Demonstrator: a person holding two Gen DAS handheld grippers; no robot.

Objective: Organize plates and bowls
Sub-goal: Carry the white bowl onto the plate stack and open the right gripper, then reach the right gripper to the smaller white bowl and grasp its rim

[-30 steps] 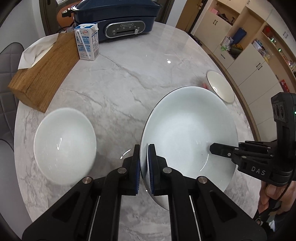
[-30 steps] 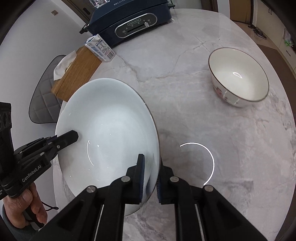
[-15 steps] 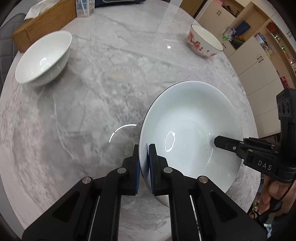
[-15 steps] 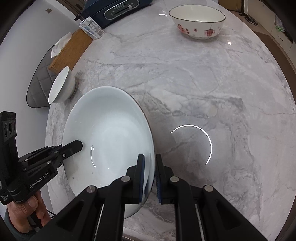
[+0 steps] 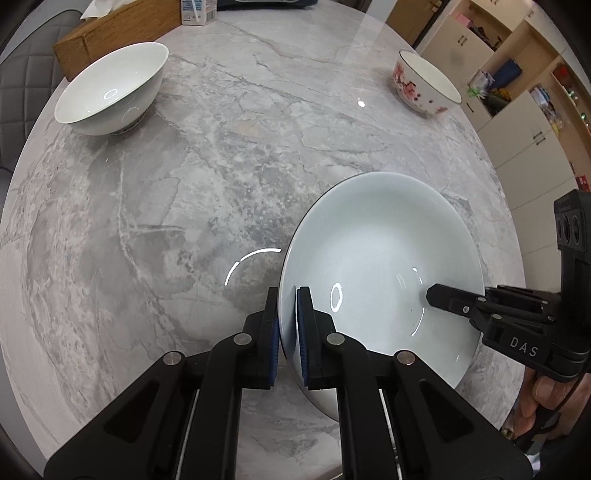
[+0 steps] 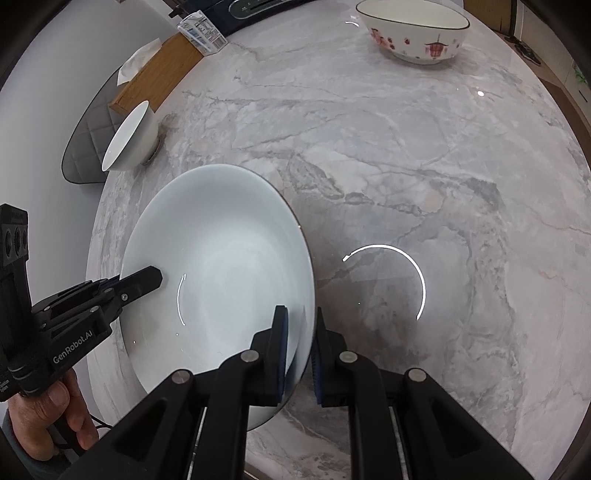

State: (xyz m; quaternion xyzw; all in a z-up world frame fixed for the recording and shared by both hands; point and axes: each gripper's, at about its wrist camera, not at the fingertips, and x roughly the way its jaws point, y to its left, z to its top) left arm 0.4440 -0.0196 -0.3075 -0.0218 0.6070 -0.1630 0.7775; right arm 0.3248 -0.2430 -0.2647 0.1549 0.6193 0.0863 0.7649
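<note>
Grippers pinch opposite rims of the wide white plate (image 5: 380, 266) near the table's (image 5: 221, 166) near edge: left gripper (image 5: 287, 325) and right gripper (image 6: 298, 345) both clamped. White bowl (image 5: 110, 86) sits at the far left edge, flowered bowl (image 5: 424, 86) at the far right.

Both wrist views steeply downward, close, sharing deep plate (image 5: 384, 266)

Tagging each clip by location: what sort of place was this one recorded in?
Most likely a home dining area. A round marble table holds a plain white bowl and a flower-patterned bowl, with a tissue box and a milk carton at its far edge, and built-in cabinets behind.
</note>
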